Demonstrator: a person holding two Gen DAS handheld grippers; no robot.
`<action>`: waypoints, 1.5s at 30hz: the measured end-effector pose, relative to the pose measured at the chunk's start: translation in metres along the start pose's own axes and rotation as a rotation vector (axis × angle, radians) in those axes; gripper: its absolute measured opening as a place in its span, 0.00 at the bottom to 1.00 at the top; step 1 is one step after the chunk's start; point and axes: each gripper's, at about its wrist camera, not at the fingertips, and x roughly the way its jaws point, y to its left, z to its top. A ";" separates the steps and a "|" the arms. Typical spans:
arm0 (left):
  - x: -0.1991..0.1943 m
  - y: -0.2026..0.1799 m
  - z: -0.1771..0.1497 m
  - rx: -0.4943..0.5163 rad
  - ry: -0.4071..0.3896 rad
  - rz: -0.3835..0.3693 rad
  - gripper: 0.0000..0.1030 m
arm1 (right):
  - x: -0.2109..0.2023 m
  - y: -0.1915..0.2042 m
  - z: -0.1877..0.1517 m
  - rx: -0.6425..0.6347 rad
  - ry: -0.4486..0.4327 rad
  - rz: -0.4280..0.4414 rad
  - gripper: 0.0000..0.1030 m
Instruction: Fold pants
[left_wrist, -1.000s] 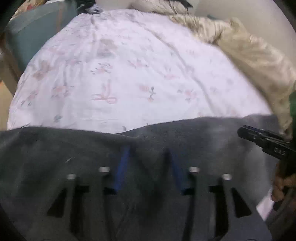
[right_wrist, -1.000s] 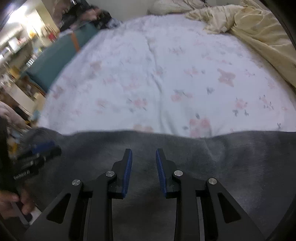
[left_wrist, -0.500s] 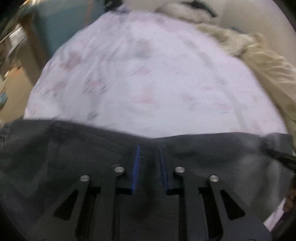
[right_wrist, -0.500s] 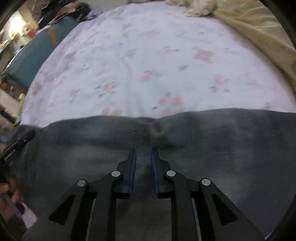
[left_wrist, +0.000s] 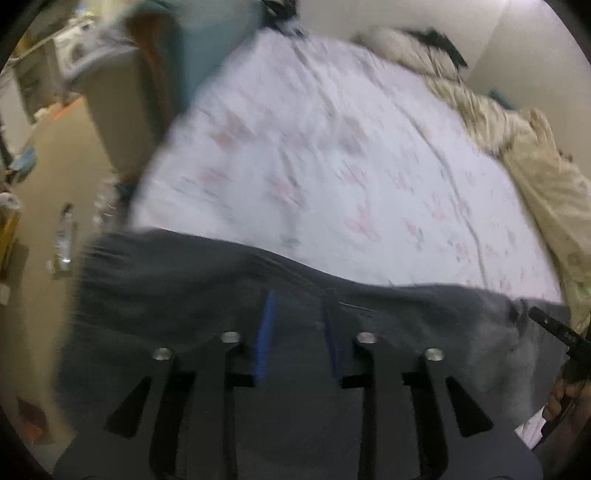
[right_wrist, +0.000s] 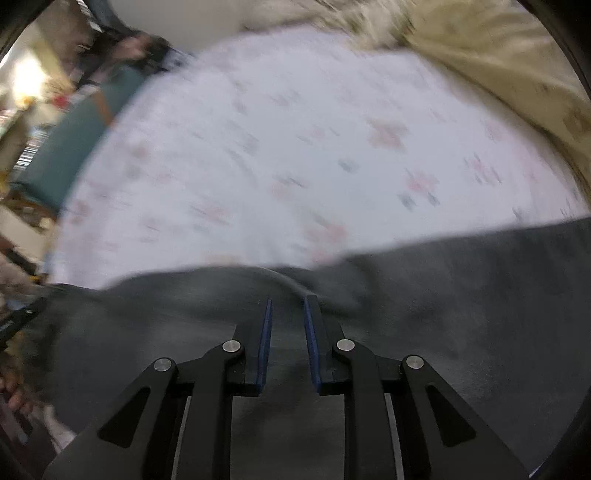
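Dark grey pants lie across the near edge of a bed, with their far edge running across both views. They also fill the lower half of the right wrist view. My left gripper has its blue-padded jaws partly closed around the pants' edge fabric. My right gripper has its jaws narrowly apart, with a raised fold of the pants between the tips. The tip of the right gripper shows at the right edge of the left wrist view. Both views are motion-blurred.
The bed has a white sheet with pink flowers. A cream quilt is bunched along the right side and the far end. A teal chair and cluttered floor lie left of the bed.
Both grippers closed from wide open onto the pants' far edge and have lifted it. The cameras now swing, showing more of the room at the left.
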 end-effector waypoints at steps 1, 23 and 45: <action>-0.011 0.012 0.003 -0.027 -0.029 0.011 0.51 | -0.007 0.007 -0.003 0.015 -0.007 0.049 0.59; 0.022 0.154 -0.110 -0.756 -0.064 -0.010 0.61 | -0.043 0.026 -0.047 0.150 -0.003 0.243 0.78; -0.105 -0.146 -0.095 0.539 -0.499 0.214 0.17 | -0.092 -0.001 -0.043 0.186 -0.116 0.218 0.78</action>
